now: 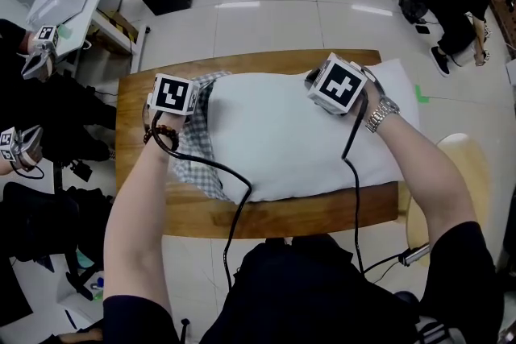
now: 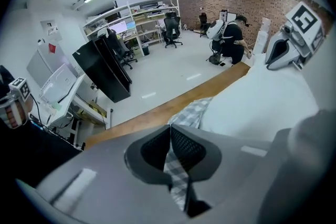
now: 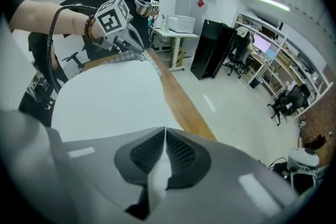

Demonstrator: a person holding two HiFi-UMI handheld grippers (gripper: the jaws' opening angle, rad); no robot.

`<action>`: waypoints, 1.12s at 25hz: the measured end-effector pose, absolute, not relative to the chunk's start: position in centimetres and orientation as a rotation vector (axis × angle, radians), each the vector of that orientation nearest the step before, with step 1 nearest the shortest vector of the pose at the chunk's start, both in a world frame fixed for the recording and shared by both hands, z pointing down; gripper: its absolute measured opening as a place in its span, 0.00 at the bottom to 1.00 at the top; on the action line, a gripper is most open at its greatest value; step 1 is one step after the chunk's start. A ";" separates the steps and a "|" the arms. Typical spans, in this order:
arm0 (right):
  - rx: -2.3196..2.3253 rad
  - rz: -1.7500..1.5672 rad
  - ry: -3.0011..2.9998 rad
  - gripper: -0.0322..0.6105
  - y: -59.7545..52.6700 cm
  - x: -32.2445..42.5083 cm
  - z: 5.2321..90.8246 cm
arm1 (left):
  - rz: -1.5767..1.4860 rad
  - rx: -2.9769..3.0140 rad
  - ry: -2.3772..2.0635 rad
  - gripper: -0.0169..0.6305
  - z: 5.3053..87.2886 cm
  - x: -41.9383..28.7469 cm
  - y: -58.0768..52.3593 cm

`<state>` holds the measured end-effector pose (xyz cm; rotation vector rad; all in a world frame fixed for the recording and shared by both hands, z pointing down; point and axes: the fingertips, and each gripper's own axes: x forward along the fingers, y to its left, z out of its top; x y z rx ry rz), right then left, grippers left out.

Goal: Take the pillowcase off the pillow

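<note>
Left gripper [image 2: 170,126] fingers tight on checked pillowcase [image 2: 192,113] fold, right gripper [image 3: 165,129] fingers on white pillow [image 3: 105,97] cloth.

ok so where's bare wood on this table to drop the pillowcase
Bare strips of the wooden table: along the near edge below the white pillow, and left of the grey checked pillowcase. The pillow covers the right end.
</note>
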<state>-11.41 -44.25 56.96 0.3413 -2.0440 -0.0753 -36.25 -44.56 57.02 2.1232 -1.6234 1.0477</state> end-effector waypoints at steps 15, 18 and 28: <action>0.314 0.016 -2.072 0.07 -42.5 -8.8 59.6 | 1.135 1.770 -1.591 0.05 62.5 -40.2 -37.7; 0.347 -0.094 -2.117 0.12 -42.5 -9.5 58.6 | 1.147 1.867 -1.641 0.13 62.1 -39.7 -38.3; 0.421 -0.173 -2.218 0.27 -39.5 -9.6 54.1 | 1.129 1.938 -1.637 0.21 59.9 -37.7 -33.7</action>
